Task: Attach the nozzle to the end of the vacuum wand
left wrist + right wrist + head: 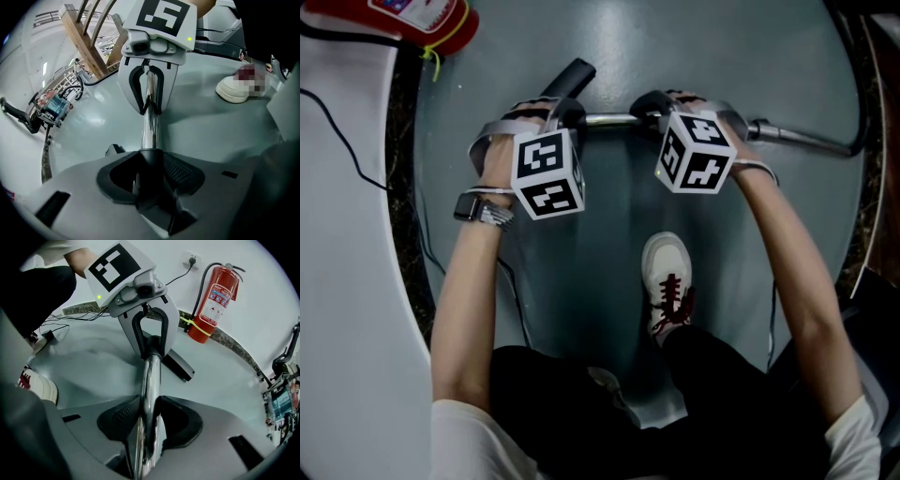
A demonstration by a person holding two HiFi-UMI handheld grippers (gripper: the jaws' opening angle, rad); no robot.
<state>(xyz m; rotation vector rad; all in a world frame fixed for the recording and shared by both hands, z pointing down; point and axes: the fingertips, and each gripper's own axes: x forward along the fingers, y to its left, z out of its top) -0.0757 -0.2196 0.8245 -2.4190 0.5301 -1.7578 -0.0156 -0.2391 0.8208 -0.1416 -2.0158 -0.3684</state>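
In the head view the chrome vacuum wand [611, 120] lies level above the grey floor, running right to a grey joint [769, 130]. My left gripper [565, 114] is shut on the black nozzle [568, 79] at the wand's left end. My right gripper [652, 105] is shut on the wand tube. In the left gripper view my left gripper [150, 176] grips the nozzle's dark neck [151, 161], and the chrome wand [150, 124] enters that neck. In the right gripper view my right gripper [150, 420] clamps the wand [151, 380]; the nozzle [180, 365] shows beyond it.
A red fire extinguisher [431, 23] [213, 296] stands by the white wall. A person's white shoe [667, 281] [232, 89] [40, 385] rests on the floor below the wand. Cables [337, 131] trail at the left. A wooden frame [89, 42] and machinery [51, 108] stand farther off.
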